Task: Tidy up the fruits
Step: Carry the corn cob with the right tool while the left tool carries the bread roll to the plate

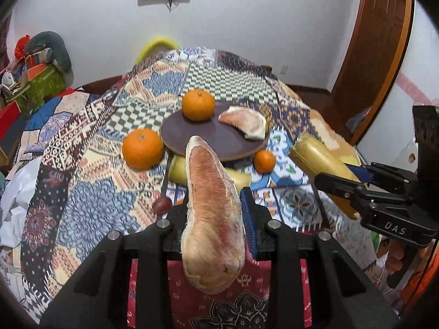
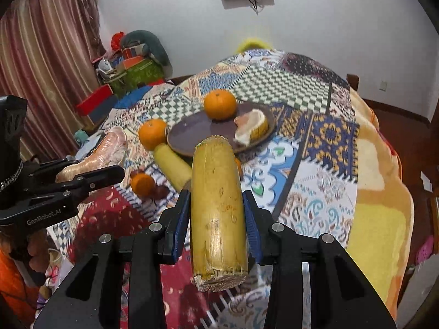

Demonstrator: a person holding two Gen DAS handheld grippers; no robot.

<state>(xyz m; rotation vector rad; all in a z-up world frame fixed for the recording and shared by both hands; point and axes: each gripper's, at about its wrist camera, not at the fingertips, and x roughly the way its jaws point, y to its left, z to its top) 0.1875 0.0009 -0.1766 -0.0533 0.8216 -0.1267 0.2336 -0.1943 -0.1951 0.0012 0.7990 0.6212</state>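
Observation:
My left gripper (image 1: pixel 216 203) is shut on a pink peeled pomelo segment (image 1: pixel 212 219) and holds it above the table, short of the dark round plate (image 1: pixel 192 134). It also shows in the right wrist view (image 2: pixel 93 161). My right gripper (image 2: pixel 216 208) is shut on a yellow sugarcane piece (image 2: pixel 218 205), also above the table; it shows in the left wrist view (image 1: pixel 321 161). On the plate sit an orange (image 1: pixel 198 104) and a pomelo wedge (image 1: pixel 245 123). A second orange (image 1: pixel 142 148), a small orange (image 1: pixel 264 161) and another yellow cane piece (image 1: pixel 178 168) lie beside the plate.
The table wears a patchwork cloth (image 1: pixel 90 150). A small dark red fruit (image 1: pixel 162 205) lies near my left fingers. Another small orange (image 2: pixel 142 183) lies on the near side. Boxes and clutter (image 1: pixel 33 82) stand at the far left. A wooden door (image 1: pixel 378 54) is at the right.

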